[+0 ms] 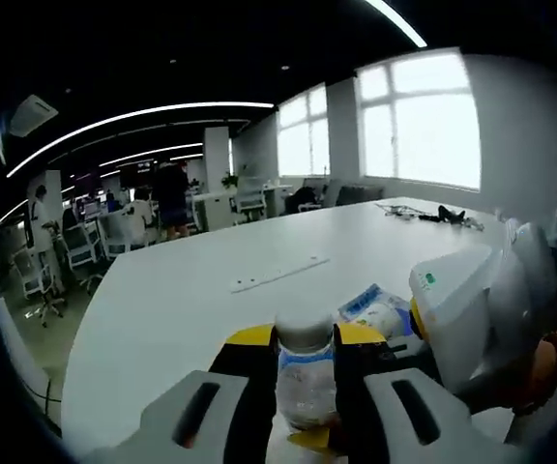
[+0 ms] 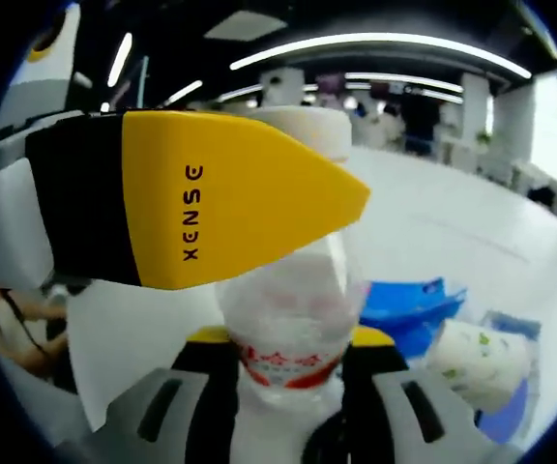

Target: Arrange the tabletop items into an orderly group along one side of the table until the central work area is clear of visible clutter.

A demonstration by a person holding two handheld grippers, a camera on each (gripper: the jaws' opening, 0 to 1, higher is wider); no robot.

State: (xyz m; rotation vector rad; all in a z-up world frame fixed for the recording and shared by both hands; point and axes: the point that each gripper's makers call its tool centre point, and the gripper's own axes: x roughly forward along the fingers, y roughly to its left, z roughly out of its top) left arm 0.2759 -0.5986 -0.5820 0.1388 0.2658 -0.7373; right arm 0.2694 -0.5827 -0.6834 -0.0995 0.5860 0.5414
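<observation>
Left gripper view: my left gripper (image 1: 306, 387) is clamped on a clear plastic water bottle with a white cap (image 1: 305, 372), both black-and-yellow jaws pressed to its sides, above the near edge of the long white table (image 1: 191, 280). Just beyond lies a white-and-blue plastic packet (image 1: 375, 307), and farther out a flat white strip (image 1: 280, 273) sits alone on the tabletop. My right gripper (image 1: 462, 324) enters from the right, close beside the bottle.

Right gripper view: my right gripper (image 2: 293, 372) grips the same bottle lower down, at its red-printed label (the yellow jaw above it belongs to the left gripper). To the right rest a blue plastic bag (image 2: 409, 304) and a white paper roll with green print (image 2: 477, 362), near each other.
</observation>
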